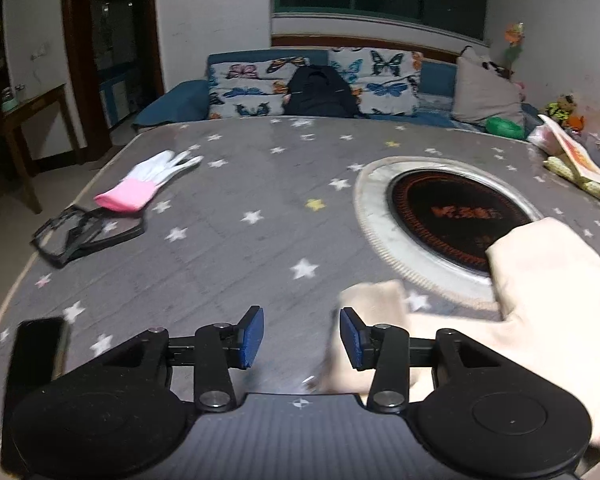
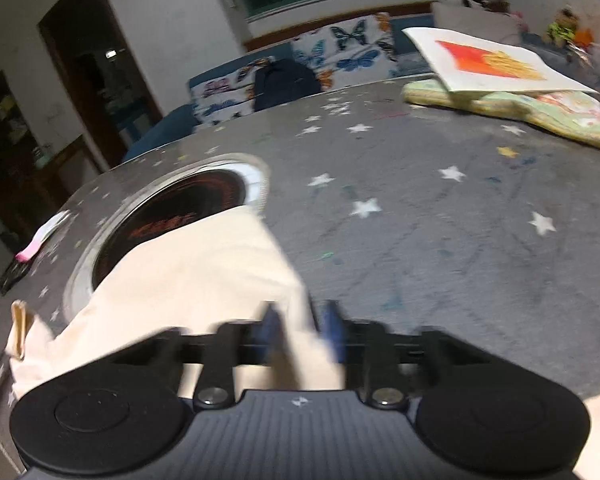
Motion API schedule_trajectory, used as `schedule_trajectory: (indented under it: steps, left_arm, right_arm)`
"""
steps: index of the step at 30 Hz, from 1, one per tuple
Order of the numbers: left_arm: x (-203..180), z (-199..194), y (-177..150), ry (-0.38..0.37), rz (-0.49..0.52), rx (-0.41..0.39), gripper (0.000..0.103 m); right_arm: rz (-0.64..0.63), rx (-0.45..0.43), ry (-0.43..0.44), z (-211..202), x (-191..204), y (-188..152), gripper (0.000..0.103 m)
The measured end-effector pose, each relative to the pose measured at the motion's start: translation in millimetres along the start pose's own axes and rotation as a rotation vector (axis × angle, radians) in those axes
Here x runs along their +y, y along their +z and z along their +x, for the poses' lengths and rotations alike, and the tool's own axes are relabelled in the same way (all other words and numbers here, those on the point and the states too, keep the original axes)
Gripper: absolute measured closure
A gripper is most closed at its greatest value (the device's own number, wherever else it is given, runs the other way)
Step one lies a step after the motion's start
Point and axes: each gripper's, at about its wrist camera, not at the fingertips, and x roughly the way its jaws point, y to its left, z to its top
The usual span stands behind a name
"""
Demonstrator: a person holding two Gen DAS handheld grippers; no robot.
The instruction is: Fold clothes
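Note:
A cream garment (image 1: 548,280) lies on the grey star-print tabletop (image 1: 228,248), partly over the round black hob. My left gripper (image 1: 302,336) is open and empty, its blue pads (image 1: 252,336) apart just above the table; a cream sleeve end (image 1: 374,300) lies by its right pad. In the right wrist view the same garment (image 2: 204,276) runs from the hob down between my right gripper's fingers. My right gripper (image 2: 304,334) is blurred, with the cream cloth between its blue pads, which stand apart.
A round black hob (image 1: 448,216) with a pale ring is set in the table. A pink-cuffed white glove (image 1: 148,180), a black frame (image 1: 84,232) and a dark phone (image 1: 36,356) lie at the left. A folded green cloth (image 2: 540,112) under a printed sheet (image 2: 488,60) lies far right.

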Motion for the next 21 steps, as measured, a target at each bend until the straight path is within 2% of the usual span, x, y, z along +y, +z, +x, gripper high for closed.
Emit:
schedule_trajectory:
  steps: [3, 7, 11, 14, 18, 20, 21]
  left_arm:
    - [-20.9, 2.2, 11.3, -0.063, 0.031, -0.033, 0.058]
    - [-57.3, 3.6, 26.6, -0.164, 0.088, -0.078, 0.057]
    - [-98.0, 5.8, 36.1, -0.267, 0.154, -0.102, 0.055]
    - [-119.8, 7.9, 37.8, -0.311, 0.197, -0.108, 0.054]
    - [-133.2, 16.5, 38.8, -0.335, 0.225, -0.095, 0.051]
    - [-138.3, 24.5, 40.3, -0.337, 0.228, -0.085, 0.050]
    - [-140.3, 29.0, 41.0, -0.336, 0.227, -0.080, 0.049]
  right_arm:
    - [-0.070, -0.063, 0.040, -11.0, 23.2, -0.1, 0.097]
    - [-0.373, -0.129, 0.060, -28.9, 84.9, -16.9, 0.098]
    - [-0.537, -0.064, 0.165, -24.8, 129.1, -43.8, 0.098]
    - [-0.496, -0.057, 0.200, -26.7, 132.7, -48.4, 0.097]
    - [-0.331, -0.109, 0.101, -38.4, 100.8, -27.4, 0.081]
    - [-0.250, -0.108, 0.030, -36.5, 77.2, -17.6, 0.079]
    - [-0.213, -0.105, 0.000, -34.4, 65.7, -14.5, 0.070]
